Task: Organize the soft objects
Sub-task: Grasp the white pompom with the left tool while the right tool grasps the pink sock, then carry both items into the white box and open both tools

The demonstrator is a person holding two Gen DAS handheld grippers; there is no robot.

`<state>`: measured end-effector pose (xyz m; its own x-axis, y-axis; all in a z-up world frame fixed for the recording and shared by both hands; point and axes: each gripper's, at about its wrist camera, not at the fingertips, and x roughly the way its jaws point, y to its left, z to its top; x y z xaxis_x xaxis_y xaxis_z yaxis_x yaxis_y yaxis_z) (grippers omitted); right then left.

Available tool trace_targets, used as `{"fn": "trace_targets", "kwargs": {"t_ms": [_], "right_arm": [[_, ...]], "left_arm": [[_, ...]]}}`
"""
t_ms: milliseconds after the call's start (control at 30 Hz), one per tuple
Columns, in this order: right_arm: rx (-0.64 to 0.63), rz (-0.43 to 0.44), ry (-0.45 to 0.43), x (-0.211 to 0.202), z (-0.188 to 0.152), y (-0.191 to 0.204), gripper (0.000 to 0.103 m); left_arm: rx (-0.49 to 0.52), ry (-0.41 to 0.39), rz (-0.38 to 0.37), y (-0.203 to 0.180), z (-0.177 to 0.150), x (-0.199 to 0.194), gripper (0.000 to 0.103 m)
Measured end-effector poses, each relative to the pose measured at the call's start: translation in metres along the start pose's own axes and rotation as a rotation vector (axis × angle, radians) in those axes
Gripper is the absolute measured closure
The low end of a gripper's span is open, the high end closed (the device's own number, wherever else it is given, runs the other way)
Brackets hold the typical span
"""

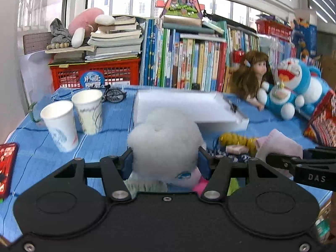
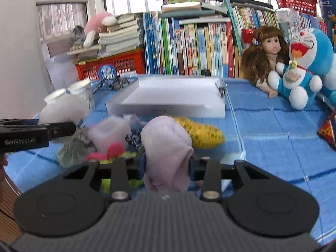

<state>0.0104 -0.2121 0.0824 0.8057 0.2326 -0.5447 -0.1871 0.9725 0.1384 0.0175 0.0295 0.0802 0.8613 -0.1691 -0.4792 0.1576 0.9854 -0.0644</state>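
Gripping white stuffing in the left hand-held gripper and a pink cloth in the right hand-held gripper, above the worktop's pile, both probably go next into the white box.

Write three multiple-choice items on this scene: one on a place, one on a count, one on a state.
1. Where is the white box?
A. before the books
B. on the crate
C. beside the window

2. How many paper cups stand on the blue cloth?
A. one
B. two
C. four

3. What do the left tongs hold?
A. nothing
B. a cup
C. white fluff

Key: 1 A, the books rise behind it; 2 B, two stand side by side; 3 C, pads press both its sides.
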Motion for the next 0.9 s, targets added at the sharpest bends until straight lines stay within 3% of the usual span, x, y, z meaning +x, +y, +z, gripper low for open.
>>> {"fn": "trace_targets", "kwargs": {"t_ms": [233, 400, 667, 900], "right_arm": [[0.032, 0.015, -0.050, -0.004, 0.039, -0.012, 0.061], [0.009, 0.002, -0.073, 0.010, 0.071, -0.019, 0.061], [0.024, -0.013, -0.005, 0.079, 0.115, -0.042, 0.061], [-0.002, -0.050, 0.058, 0.139, 0.124, -0.051, 0.061]], "left_arm": [[-0.031, -0.022, -0.020, 0.010, 0.047, 0.021, 0.046], [-0.072, 0.025, -0.052, 0.012, 0.076, 0.058, 0.046], [-0.143, 0.073, -0.036, 0.014, 0.112, 0.138, 0.046], [-0.139, 0.158, 0.032, 0.022, 0.104, 0.204, 0.046]]}}
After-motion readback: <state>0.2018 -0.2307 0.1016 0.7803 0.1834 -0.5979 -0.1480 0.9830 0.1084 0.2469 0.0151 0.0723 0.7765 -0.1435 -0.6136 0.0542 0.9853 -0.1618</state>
